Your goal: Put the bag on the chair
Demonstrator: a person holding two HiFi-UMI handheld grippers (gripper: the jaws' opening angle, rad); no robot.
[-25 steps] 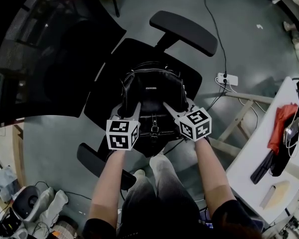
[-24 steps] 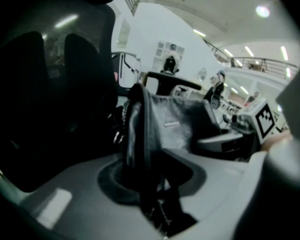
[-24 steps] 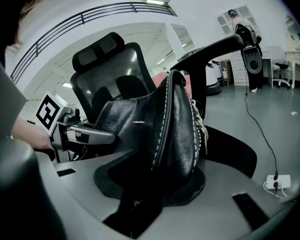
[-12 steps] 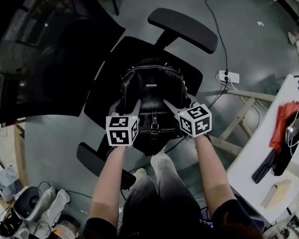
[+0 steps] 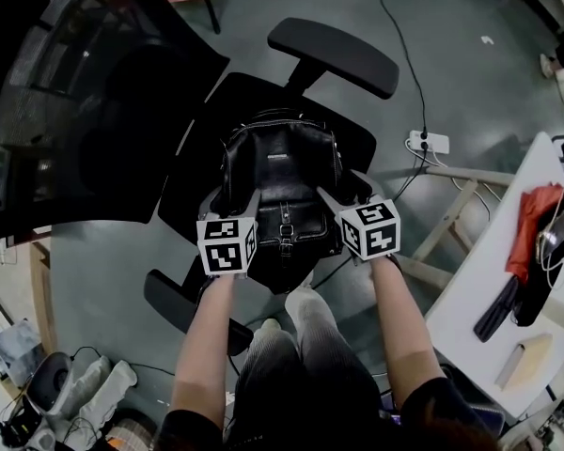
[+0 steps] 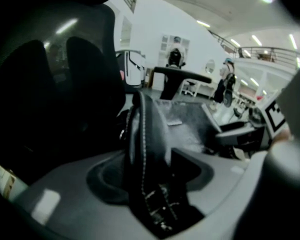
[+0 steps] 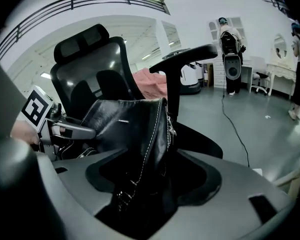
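Observation:
A black leather bag (image 5: 282, 163) with white stitching stands upright on the black seat (image 5: 249, 97) of the office chair. My left gripper (image 5: 240, 200) is at the bag's left side and my right gripper (image 5: 343, 188) at its right side. Both pairs of jaws have just been opening. In the left gripper view the bag's stitched edge (image 6: 142, 144) runs between the jaws of the left gripper (image 6: 150, 184), with gaps on both sides. In the right gripper view the bag (image 7: 132, 126) likewise stands loose between the spread jaws of the right gripper (image 7: 150, 184).
The chair's tall mesh backrest (image 5: 75, 111) fills the left; one armrest (image 5: 334, 54) lies beyond the bag, the other (image 5: 183, 308) near my legs. A white table (image 5: 489, 289) with a red item (image 5: 531, 228) stands at the right. A power strip (image 5: 426, 144) and cable lie on the floor.
Both grippers' jaws have spread apart off the bag's sides. The bag stays standing on the seat. The right gripper has shifted slightly.

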